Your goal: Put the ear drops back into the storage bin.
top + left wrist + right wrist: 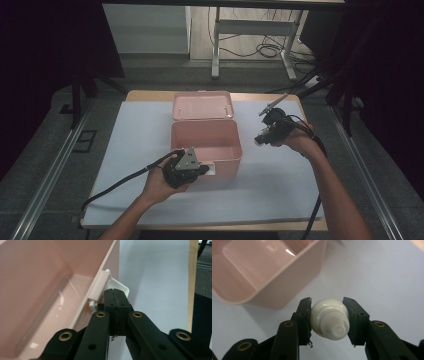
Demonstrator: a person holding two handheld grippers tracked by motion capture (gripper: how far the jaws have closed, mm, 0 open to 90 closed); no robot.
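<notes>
- Jaws of the right gripper (329, 320) clamp a small white bottle (329, 319) from both sides; in the right gripper view the pads press on its rounded body and the ribbed cap end faces the camera.
- Jaws of the left gripper (116, 303) are closed pad against pad, with nothing between them; in the left gripper view the tips rest at the white latch (117, 286) on the near wall of the pink box (45, 290).
- Pink box (206, 142): stands open in the middle of the table, on the white sheet (280, 180); its lid (202, 105) is swung back on the far side and leans upright-tilted behind the body. The interior visible in both gripper views is bare pink plastic.
- White bottle: held in the air to the right of the box, above the white sheet and apart from the box rim; the right gripper view shows a corner of the box just beyond it, at upper left.
- Right gripper (267, 131) in the high view: raised off the table, right of the box, held by the person's right hand (295, 140).
- Left gripper (187, 169) in the high view: held low by the left hand (160, 182) against the near wall of the box, its grey three-cornered plate (189, 159) facing up and a black cable (120, 182) trailing left and near across the sheet.
</notes>
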